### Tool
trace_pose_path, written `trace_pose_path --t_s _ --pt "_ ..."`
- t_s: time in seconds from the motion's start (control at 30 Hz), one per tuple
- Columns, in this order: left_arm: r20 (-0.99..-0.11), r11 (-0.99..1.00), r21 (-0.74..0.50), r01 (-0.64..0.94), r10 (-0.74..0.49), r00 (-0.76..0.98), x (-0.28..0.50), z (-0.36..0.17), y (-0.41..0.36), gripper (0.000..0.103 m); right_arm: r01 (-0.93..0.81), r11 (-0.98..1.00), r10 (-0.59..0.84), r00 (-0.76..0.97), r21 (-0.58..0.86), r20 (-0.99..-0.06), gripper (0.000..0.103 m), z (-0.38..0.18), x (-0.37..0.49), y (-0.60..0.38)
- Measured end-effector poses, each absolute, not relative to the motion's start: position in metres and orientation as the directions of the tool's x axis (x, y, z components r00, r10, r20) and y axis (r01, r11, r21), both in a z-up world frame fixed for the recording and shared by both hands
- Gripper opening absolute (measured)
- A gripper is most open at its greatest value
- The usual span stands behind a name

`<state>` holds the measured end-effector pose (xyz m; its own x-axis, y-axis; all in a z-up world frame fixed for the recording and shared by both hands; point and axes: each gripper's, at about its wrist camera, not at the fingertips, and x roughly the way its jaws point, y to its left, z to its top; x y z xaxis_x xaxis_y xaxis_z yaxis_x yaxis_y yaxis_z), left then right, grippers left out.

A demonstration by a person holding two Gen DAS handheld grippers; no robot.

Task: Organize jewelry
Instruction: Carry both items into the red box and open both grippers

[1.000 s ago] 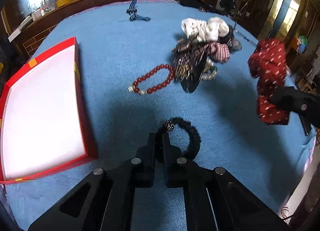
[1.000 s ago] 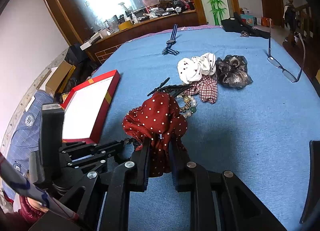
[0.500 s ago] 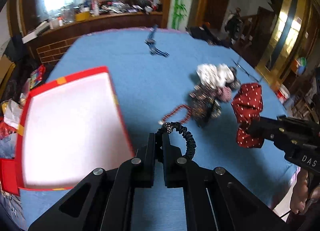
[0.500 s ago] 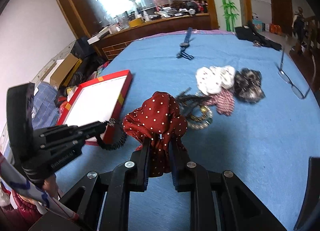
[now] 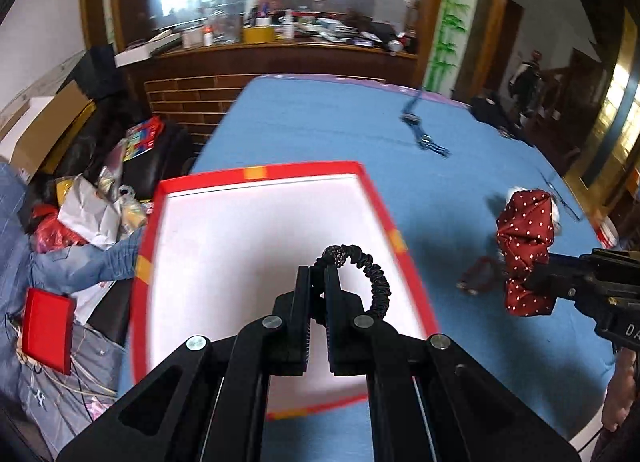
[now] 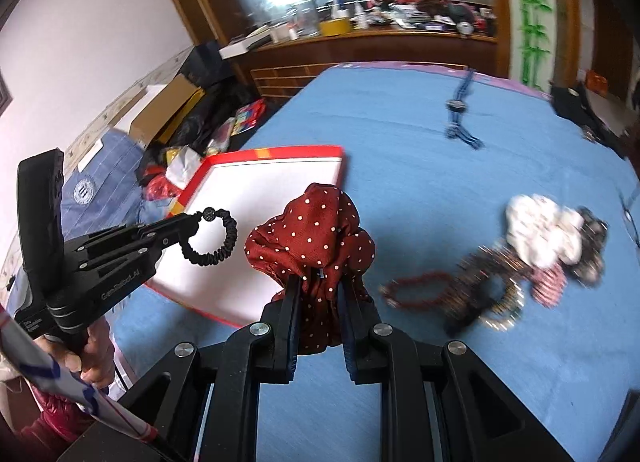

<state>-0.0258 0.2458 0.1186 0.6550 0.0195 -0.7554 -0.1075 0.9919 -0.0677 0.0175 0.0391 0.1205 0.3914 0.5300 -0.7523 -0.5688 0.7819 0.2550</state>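
My left gripper (image 5: 318, 276) is shut on a black hair tie (image 5: 376, 282) and holds it in the air above the red tray with a white floor (image 5: 240, 238). In the right wrist view the left gripper (image 6: 192, 224) and the hair tie (image 6: 224, 242) hang over the tray (image 6: 260, 190). My right gripper (image 6: 318, 286) is shut on a dark red polka-dot scrunchie (image 6: 316, 230), held above the blue table just right of the tray. That scrunchie (image 5: 526, 238) shows at the right of the left wrist view.
A red bead bracelet (image 6: 416, 290) lies on the blue cloth (image 6: 400, 142), beside a heap of scrunchies and beaded bracelets (image 6: 540, 250). A blue strap (image 6: 460, 110) lies at the far side. Bags and boxes (image 5: 92, 198) crowd the floor left of the table.
My left gripper lifted the black hair tie off the cloth and carried it left over the tray. My right gripper moved left with the red scrunchie.
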Motion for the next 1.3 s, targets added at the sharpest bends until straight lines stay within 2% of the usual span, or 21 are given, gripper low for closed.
trace_pose_path --t_s 0.47,0.9,0.97,1.03,1.1,1.2,1.3 --pt "-0.798 0.972 -0.082 -0.220 0.068 0.599 0.049 0.086 0.338 0.006 -0.586 0.768 0.490 0.276 0.259 -0.827 0.021 0.085 0.102 0.183" --pt "-0.826 0.959 -0.097 -0.266 0.072 0.559 0.083 0.052 0.375 0.006 -0.532 0.807 0.438 0.247 0.256 -0.864 0.024 0.040 0.152 0.233" --pt "-0.828 0.958 -0.108 -0.265 0.061 0.557 0.084 0.049 0.379 0.006 -0.538 0.805 0.437 0.249 0.251 -0.864 0.028 0.040 0.153 0.235" --pt "-0.827 0.958 -0.108 -0.266 0.061 0.559 0.084 0.049 0.380 0.010 -0.539 0.805 0.441 0.260 0.250 -0.859 0.045 0.042 0.153 0.235" --pt "-0.827 0.957 -0.109 -0.267 0.062 0.559 0.083 0.049 0.380 0.011 -0.539 0.805 0.446 0.272 0.249 -0.853 0.056 0.046 0.151 0.234" --pt "-0.821 0.957 -0.118 -0.267 0.057 0.568 0.083 0.050 0.380 0.013 -0.538 0.800 0.465 0.278 0.265 -0.841 0.057 0.054 0.149 0.230" --pt "-0.813 0.955 -0.112 -0.275 0.071 0.577 0.077 0.055 0.377 0.020 -0.533 0.791 0.499 0.281 0.299 -0.820 0.057 0.066 0.144 0.220"
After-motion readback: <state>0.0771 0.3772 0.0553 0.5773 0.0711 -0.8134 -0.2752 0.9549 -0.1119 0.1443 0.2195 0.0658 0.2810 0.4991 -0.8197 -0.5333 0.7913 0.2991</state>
